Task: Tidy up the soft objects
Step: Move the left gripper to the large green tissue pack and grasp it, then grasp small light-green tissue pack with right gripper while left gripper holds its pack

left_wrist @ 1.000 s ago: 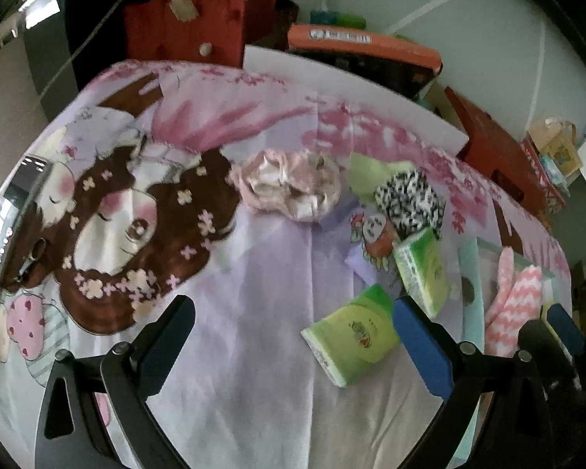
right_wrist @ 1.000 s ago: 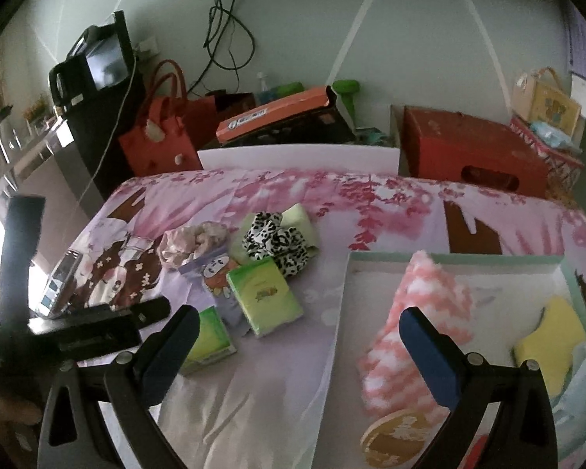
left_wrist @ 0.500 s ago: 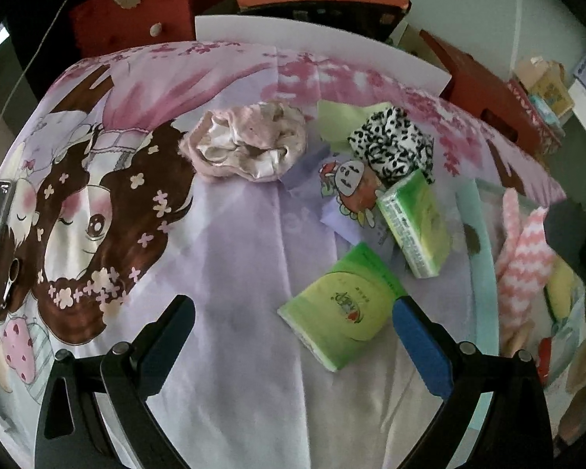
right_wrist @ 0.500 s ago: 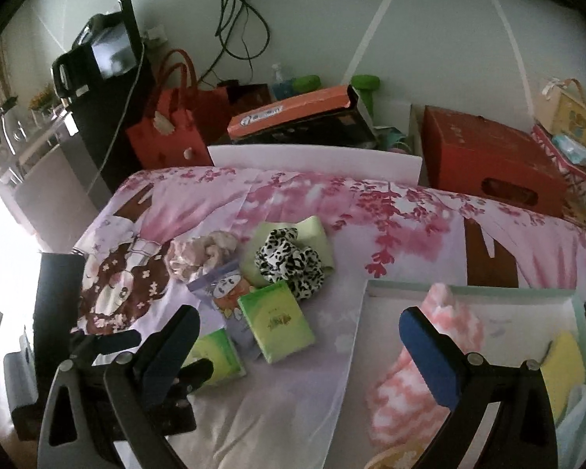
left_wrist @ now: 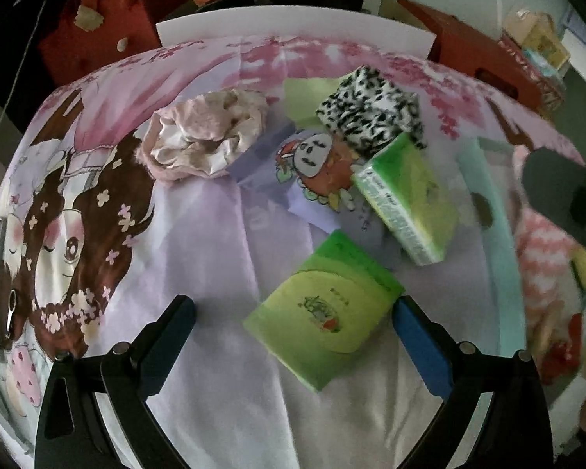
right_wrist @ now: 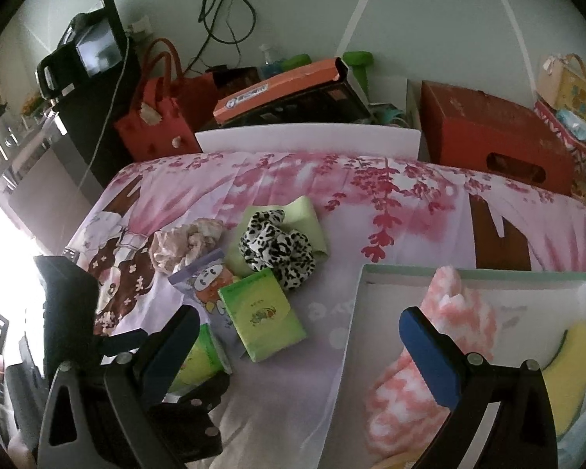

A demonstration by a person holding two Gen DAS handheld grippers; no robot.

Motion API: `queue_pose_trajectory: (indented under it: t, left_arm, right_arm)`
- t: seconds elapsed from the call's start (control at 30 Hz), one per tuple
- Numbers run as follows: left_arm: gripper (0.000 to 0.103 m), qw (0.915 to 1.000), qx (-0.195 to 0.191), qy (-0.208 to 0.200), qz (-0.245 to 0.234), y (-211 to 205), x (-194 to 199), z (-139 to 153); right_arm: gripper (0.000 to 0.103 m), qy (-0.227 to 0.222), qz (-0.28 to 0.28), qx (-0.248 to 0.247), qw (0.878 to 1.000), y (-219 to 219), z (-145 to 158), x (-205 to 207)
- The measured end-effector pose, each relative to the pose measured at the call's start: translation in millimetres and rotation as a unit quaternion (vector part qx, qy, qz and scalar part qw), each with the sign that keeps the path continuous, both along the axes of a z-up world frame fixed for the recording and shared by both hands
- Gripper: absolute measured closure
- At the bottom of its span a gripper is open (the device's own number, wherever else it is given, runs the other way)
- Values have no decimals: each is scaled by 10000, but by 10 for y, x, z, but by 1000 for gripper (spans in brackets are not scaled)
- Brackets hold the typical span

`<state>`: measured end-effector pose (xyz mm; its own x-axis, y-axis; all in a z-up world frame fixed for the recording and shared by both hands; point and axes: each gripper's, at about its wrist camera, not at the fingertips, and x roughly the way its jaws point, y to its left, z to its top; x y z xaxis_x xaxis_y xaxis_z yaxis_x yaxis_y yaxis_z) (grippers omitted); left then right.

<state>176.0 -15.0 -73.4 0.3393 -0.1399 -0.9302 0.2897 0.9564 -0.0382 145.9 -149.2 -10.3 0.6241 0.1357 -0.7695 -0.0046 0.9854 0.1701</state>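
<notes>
the left gripper (left_wrist: 293,332) has closed in on the near green tissue pack (left_wrist: 324,308), now between its wide-open jaws, ungrasped. the tray (right_wrist: 355,312) waits at three o'clock. the right gripper (right_wrist: 297,348) hovers wide open, empty.

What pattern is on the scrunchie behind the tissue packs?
Black-and-white leopard print on the scrunchie; it shows best in the left wrist view.
</notes>
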Motion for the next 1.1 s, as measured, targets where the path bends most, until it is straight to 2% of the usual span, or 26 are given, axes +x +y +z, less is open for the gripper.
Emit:
queue_pose_trajectory:
  t: [0.1, 0.17, 0.33, 0.47, 0.53, 0.7, 1.0, 1.03, 1.1]
  left_arm:
    - [5, 10000, 66, -2, 50, 8, 39, -58]
    - [11, 10000, 63, -35, 67, -7, 47, -75]
    - [39, 9999, -31, -100, 42, 21, 31, -37]
    - [42, 9998, -165, -93, 72, 87, 6, 35]
    - [47, 9997, -201, -87, 84, 97, 8, 37]
    - [49, 9993, -320, -76, 179, 123, 11, 46]
    - [50, 9930, -729, -224, 905, 470, 33, 202]
    - [50, 9915, -794, -224, 1006, 521, 35, 214]
    - [50, 9894, -855, -218, 1154, 589, 35, 221]
  right_arm:
    - [0, 46, -10, 15, 10000, -15, -35, 16]
    - [0, 91, 5, 34, 10000, -10, -65, 32]
    - [0, 111, 56, -41, 9999, 34, -97, 47]
    - [0, 128, 50, -52, 9999, 42, -120, 46]
    - [0, 136, 44, -66, 9999, 45, -126, 51]
    - [0, 108, 58, -60, 9999, 50, -126, 51]
    - [1, -222, 476, -228, 9984, 261, -88, 37]
    - [1, -225, 536, -244, 9980, 293, -103, 46]
    - [9, -206, 620, -273, 9975, 338, -139, 54]
